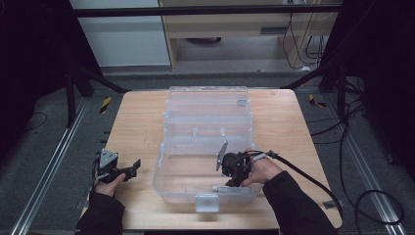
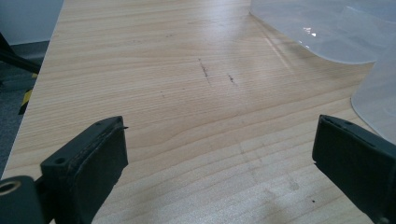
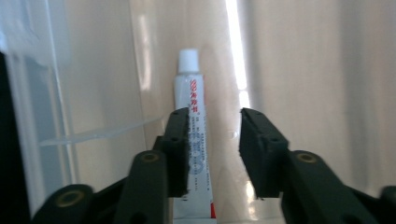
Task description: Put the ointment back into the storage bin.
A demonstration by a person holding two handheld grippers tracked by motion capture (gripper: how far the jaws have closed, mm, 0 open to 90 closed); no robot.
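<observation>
My left claw (image 1: 134, 167) sits at the left edge of the wooden table (image 1: 137, 127), near its front corner, held low in my left hand (image 1: 108, 183). Its jaws stand wide apart with nothing between them; through the left gripper view I look past them at bare wood (image 2: 196, 93) (a few dark scuffs mark the grain), and the rounded edge of the clear plastic box (image 2: 327, 37) shows off to the upper right.

Moving right, the box (image 1: 205, 142) takes up the middle of the table, its lid thrown back and lying flat on the far side. A white latch tab (image 1: 206, 202) hangs at the front wall.

Inside the front compartment, close to the front wall, lies a small white tube (image 1: 230, 188) with its cap pointing left. My right claw (image 1: 234, 180) reaches down into that compartment directly over the tube, with my right hand (image 1: 262, 169) just behind it at the box's right wall.

In the right gripper view the tube (image 3: 192, 112) lies lengthwise on the box floor, white cap away from me, red and blue print along its body. My jaws stand narrowly apart: the tube lies close against the left pad (image 3: 180, 149), and a clear gap separates it from the right pad (image 3: 257, 149). The pads do not squeeze it, so the tube rests loose on the floor.
</observation>
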